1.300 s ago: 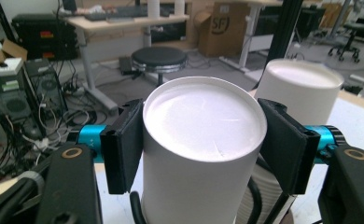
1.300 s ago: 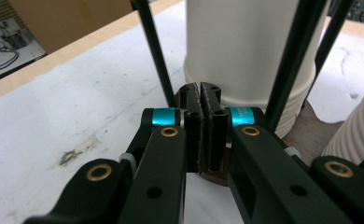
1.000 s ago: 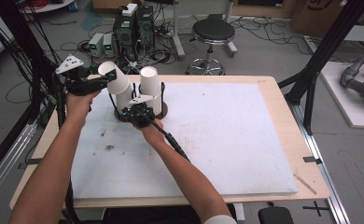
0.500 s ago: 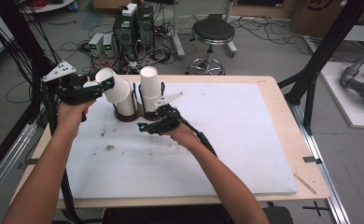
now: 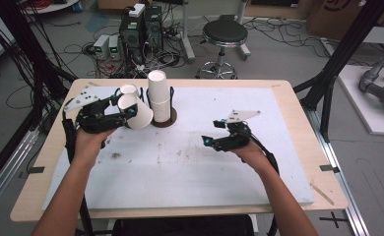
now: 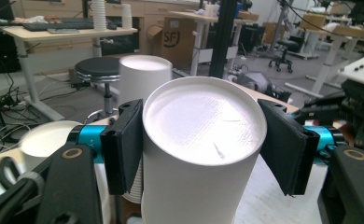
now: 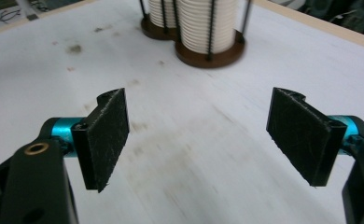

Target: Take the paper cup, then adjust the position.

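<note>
My left gripper (image 5: 125,110) is shut on a white paper cup (image 5: 139,113), held tipped on its side just left of the cup stacks. In the left gripper view the cup's bottom (image 6: 203,126) faces the camera, with both pads pressed on its sides. A tall stack of white cups (image 5: 159,94) stands in a wire holder with a brown base (image 5: 172,119), and a shorter stack (image 5: 129,89) stands behind it. My right gripper (image 5: 212,132) hovers over the white mat (image 5: 190,167) right of the stacks. Its jaws have just been opening and stand wide with nothing between them (image 7: 199,135).
The mat lies on a wooden table (image 5: 298,105) and has a few dark stains (image 5: 115,156). Black frame posts (image 5: 328,83) rise at the table's right and left. A stool (image 5: 224,34) and electronics boxes (image 5: 136,24) stand on the floor beyond.
My right gripper has left the cup holder, moved right and toward the front, and opened its jaws. My left gripper carried its cup a little right and nearer.
</note>
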`<action>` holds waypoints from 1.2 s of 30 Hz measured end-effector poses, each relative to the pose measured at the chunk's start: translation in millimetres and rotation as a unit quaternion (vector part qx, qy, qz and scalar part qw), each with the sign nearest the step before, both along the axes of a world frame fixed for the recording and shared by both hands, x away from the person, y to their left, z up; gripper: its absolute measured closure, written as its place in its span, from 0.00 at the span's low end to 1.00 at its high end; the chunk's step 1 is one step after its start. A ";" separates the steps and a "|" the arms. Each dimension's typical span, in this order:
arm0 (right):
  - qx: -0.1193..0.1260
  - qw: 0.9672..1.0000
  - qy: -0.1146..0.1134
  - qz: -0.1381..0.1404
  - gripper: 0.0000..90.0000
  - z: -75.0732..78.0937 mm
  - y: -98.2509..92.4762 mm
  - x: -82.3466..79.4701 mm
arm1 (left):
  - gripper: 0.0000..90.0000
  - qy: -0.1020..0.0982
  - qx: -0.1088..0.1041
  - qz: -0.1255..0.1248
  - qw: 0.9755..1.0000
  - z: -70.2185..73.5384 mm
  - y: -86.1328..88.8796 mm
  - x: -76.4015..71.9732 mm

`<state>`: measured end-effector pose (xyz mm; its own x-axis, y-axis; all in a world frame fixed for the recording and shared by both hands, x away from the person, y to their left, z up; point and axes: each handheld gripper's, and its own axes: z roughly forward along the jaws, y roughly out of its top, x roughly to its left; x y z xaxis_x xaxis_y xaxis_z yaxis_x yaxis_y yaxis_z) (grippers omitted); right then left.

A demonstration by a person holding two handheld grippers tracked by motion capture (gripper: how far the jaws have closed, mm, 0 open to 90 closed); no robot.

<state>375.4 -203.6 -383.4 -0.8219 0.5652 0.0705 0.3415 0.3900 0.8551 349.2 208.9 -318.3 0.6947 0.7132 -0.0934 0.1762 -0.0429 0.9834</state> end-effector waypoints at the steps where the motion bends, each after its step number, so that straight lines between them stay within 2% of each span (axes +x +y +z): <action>1: -0.001 1.000 -0.004 -0.007 0.24 -3.4 -11.7 -3.1 | 0.39 0.000 0.001 -0.004 1.000 -1.2 -2.7 -0.6; 5: 0.006 0.999 -0.011 -0.032 0.24 -14.2 -42.3 -10.5 | 0.39 0.002 0.013 -0.018 1.000 -6.3 -16.2 0.1; 8: 0.006 0.999 -0.013 -0.042 0.24 -15.9 -53.0 -12.7 | 0.39 0.005 0.014 -0.029 0.999 -11.3 -23.4 3.4; 11: 0.015 0.998 -0.025 -0.051 0.23 -14.1 -56.1 -9.4 | 0.39 0.008 0.019 -0.036 0.999 -16.5 -28.2 4.9; 14: 0.013 0.998 -0.026 -0.060 0.23 -16.3 -54.7 -5.2 | 0.39 0.008 0.023 -0.040 0.999 -20.8 -28.5 2.2; 18: 0.010 0.998 -0.020 -0.054 0.23 -17.1 -51.7 -6.9 | 0.39 0.011 0.024 -0.040 0.999 -24.5 -27.5 -0.9; 27: 0.034 0.998 -0.028 -0.039 0.23 -12.5 -44.7 -9.5 | 0.39 0.017 0.023 -0.057 0.998 -29.7 -29.3 -6.4; 32: 0.051 0.998 -0.031 -0.020 0.23 -10.9 -34.9 -11.6 | 0.39 0.021 0.028 -0.072 0.997 -34.0 -33.3 -6.6; 36: 0.053 0.998 -0.033 0.001 0.23 -10.9 -28.8 -15.5 | 0.39 0.023 0.034 -0.089 0.995 -37.4 -41.8 -7.6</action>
<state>359.9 -232.4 -394.4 -0.8280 0.5556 0.0758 0.2831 0.2976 0.9118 341.5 167.1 -355.7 0.8070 0.5846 -0.0838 0.2047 -0.1439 0.9682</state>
